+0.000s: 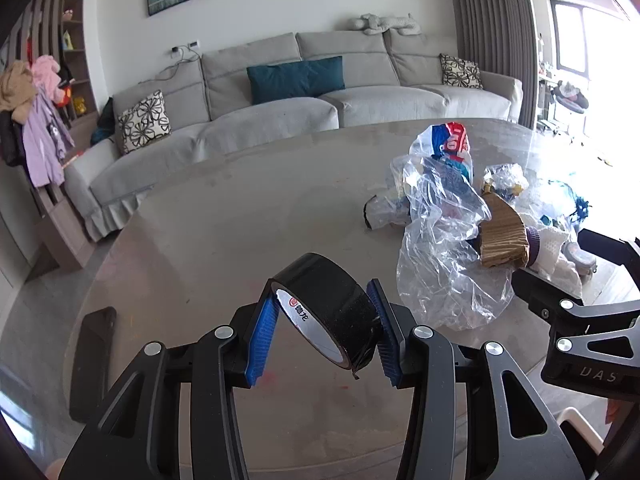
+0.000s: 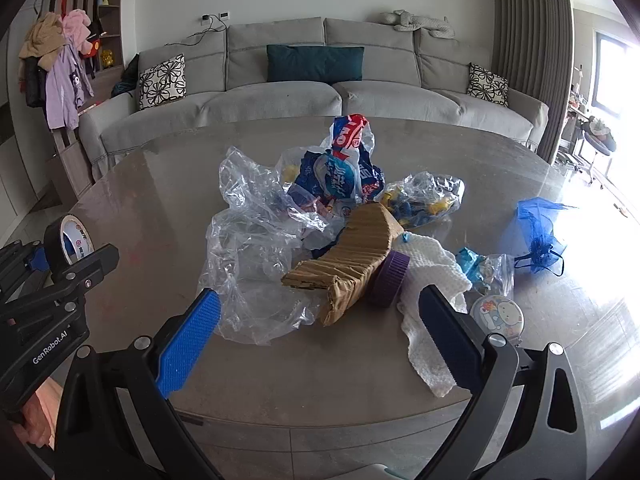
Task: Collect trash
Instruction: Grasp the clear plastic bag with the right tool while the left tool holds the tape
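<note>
At the bottom centre of the left wrist view we hold a roll of black tape clamped between the blue pads of our left gripper, lifted clear of the table. The roll sits tilted, its open core facing lower left, and the white inner core carries a red round logo with characters too small for us to read.

In the right wrist view our right gripper stands with its jaws wide apart and empty, low in the frame. Just beyond its fingertips lies the trash pile. Nearest is a crumpled piece of brown cardboard, whose long axis runs from lower left to upper right across the gap between the jaws, so we judge the right gripper the nearer one for it. Touching the cardboard's right end is a purple cap, resting on a white paper towel. To the left spreads clear plastic wrap; behind it stands a blue, red and white printed bag, its lettering unreadable. Far right lies a blue mesh pouch.

The left gripper's body, at the left edge of this view, reads "GenRobot.AI".
</note>
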Motion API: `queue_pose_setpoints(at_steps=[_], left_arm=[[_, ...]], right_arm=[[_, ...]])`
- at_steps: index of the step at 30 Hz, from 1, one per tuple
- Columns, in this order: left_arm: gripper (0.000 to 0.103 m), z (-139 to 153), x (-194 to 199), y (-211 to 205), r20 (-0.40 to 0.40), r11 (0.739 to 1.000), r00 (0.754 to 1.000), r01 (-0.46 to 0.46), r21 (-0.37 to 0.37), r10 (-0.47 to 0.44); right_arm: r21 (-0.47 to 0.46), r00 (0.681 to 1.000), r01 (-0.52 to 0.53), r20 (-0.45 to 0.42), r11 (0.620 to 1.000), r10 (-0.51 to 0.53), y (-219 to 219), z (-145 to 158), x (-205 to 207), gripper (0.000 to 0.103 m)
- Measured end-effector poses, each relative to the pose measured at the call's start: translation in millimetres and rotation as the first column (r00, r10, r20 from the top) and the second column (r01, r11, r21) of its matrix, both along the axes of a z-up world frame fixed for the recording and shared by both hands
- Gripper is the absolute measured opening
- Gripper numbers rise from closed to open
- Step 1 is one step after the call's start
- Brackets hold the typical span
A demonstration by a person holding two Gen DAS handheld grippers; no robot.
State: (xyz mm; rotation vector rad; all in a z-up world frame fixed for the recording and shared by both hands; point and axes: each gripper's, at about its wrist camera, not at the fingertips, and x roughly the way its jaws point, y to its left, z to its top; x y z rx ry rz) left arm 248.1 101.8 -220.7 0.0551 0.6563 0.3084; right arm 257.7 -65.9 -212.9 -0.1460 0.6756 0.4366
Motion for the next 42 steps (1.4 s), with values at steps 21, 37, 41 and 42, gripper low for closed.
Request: queue_pose_setpoints(at_steps=[21,37,41,42], left_arm=[[0.046,-14.1,9.1,88.1,-0.02,0.983,0.984,-0.176,-0.053,0.175],[0.046,-13.6,3.9,80.7,-0.001,0.984,0.986,-0.164,-0.067,0.164],[0.046,-7.3,-0.7,77.3,0.019,0.985,0.986,-0.162,-0.066,0.163],[0.046,-5.3,-2.2,76.3,0.024,0.985,0.987,-0.16,-0.069,0.162]], right_arm=[[-0.07,0.992,-0.127,-0.013,0.989,0.126,104.2,-26.6,31.7,0.099],[-0.086,0.989,-0.124,-0.092,0.989,0.116,92.1,-37.5,36.6,0.01],[-0.058,0.99,-0.14,-0.012,0.989,0.139,92.9,-10.3,22.1,0.01],[-0.039,0.99,-0.144,0.005,0.989,0.144,91.4,-1.2,18.7,0.01]])
